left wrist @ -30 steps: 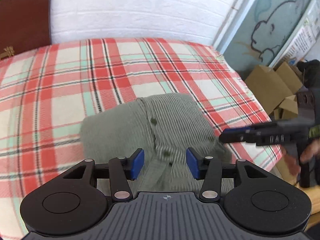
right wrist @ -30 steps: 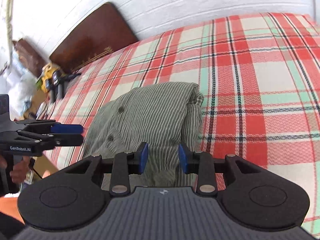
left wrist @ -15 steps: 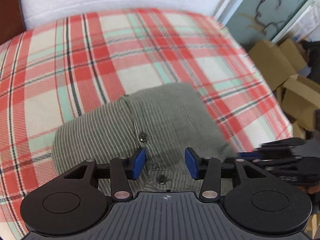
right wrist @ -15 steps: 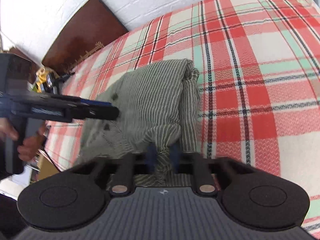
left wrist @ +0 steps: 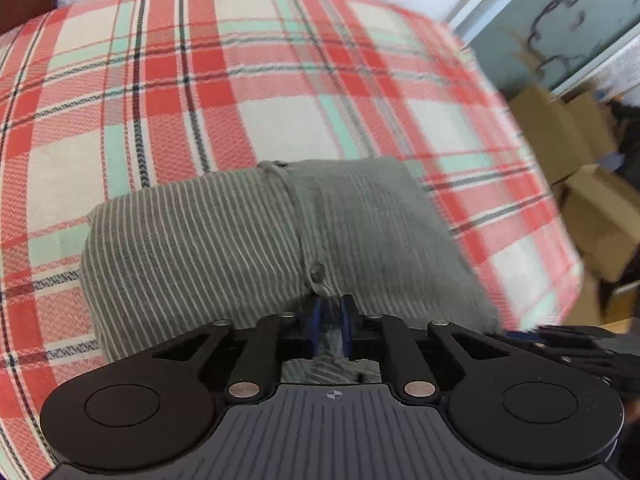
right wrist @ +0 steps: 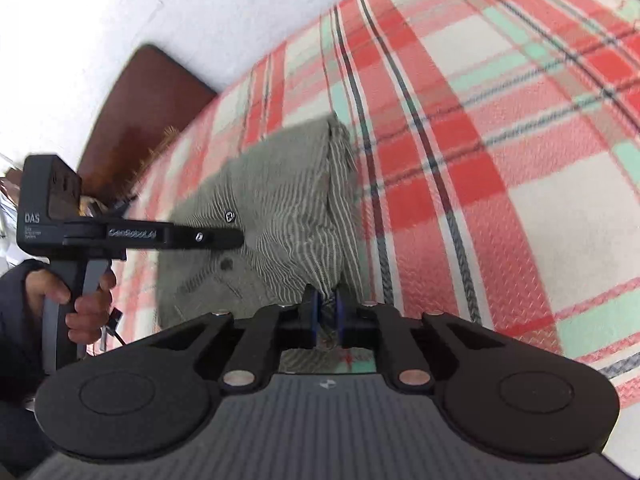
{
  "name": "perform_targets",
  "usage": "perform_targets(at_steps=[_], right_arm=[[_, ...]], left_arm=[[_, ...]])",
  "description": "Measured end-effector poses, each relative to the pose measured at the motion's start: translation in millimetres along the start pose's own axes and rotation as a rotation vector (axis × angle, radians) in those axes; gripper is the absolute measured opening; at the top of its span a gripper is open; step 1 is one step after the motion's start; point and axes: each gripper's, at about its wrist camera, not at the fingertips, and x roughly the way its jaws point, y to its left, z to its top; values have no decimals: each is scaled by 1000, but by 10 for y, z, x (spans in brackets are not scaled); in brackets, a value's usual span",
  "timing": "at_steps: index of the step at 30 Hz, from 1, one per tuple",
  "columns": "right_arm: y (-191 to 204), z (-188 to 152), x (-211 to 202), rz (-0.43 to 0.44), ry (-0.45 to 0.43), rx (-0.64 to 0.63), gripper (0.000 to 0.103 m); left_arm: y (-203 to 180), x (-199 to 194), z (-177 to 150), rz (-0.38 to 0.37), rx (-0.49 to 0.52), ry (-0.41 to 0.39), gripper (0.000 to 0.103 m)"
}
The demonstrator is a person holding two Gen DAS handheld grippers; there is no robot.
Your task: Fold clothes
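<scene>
Your left gripper is closing on the near edge of the folded green striped shirt, your right gripper is opening a little with shirt cloth between its pads, and the shirt lies on the red checked bed near the white wall.

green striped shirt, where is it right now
The green striped shirt lies folded on the plaid bedspread near its front edge, both grippers at its near hem.
</scene>
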Motion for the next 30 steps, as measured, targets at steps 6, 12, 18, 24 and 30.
perform_targets(at_steps=[6,12,18,24,30], right_arm=[[-9,226,-267,-13,-53,-28,36],[98,529,12,-7,-52,-50,36],[183,545,438,-57,57,-61,22],[266,409,512,-32,117,-77,10],[209,565,307,5,41,-38,37]], left_arm=[[375,-751,-158,78,-38,-151,61],[898,-666,-205,70,-255,-158,59],[987,-418,-281,-12,-328,-143,28],[1167,-352,-427,-2,-341,-106,3],[1285,-544,-376,-104,-379,-201,37]])
